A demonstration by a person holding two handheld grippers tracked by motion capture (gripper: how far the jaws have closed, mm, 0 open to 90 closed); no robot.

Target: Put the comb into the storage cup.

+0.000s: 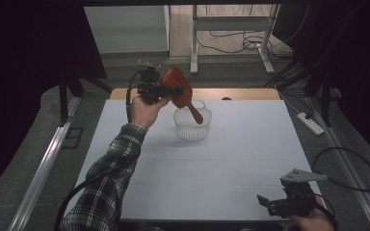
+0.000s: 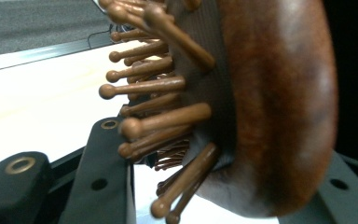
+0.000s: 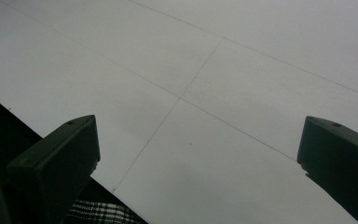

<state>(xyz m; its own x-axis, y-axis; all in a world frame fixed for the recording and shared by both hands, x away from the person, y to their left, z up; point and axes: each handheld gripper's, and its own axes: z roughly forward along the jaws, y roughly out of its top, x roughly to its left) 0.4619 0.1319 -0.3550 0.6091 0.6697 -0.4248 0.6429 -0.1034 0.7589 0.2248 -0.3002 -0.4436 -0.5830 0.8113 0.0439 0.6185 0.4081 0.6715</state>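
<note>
Gripping a brown wooden hairbrush (image 1: 176, 86) by its broad head, the left gripper (image 1: 166, 90) is raised above the far part of the white table (image 1: 212, 163), its jaws pressed against the two faces of the brush. In the high view the brush hangs tilted, head up and to the left, with its handle slanting down to the right so that the handle's end lies over the rim of a clear ribbed plastic cup (image 1: 191, 126) (whether the handle touches the cup cannot be told from here). The cup stands upright on the table, just below and to the right of the left hand (image 1: 146, 111), whose plaid sleeve (image 1: 108, 178) reaches in from the bottom of that view.

In the left gripper view the hairbrush (image 2: 270, 107) is very close: its smooth rounded back faces right, and its ball-tipped wooden pins (image 2: 154, 86) stick out to the left, over one black jaw.

The right gripper (image 1: 274, 204) rests low at the near right corner of the table, well apart from the cup and the brush. In the right gripper view its jaws stand wide apart over the bare table (image 3: 205, 84), with nothing between them, and a strip of plaid sleeve (image 3: 100, 213) shows at the bottom edge.
</note>
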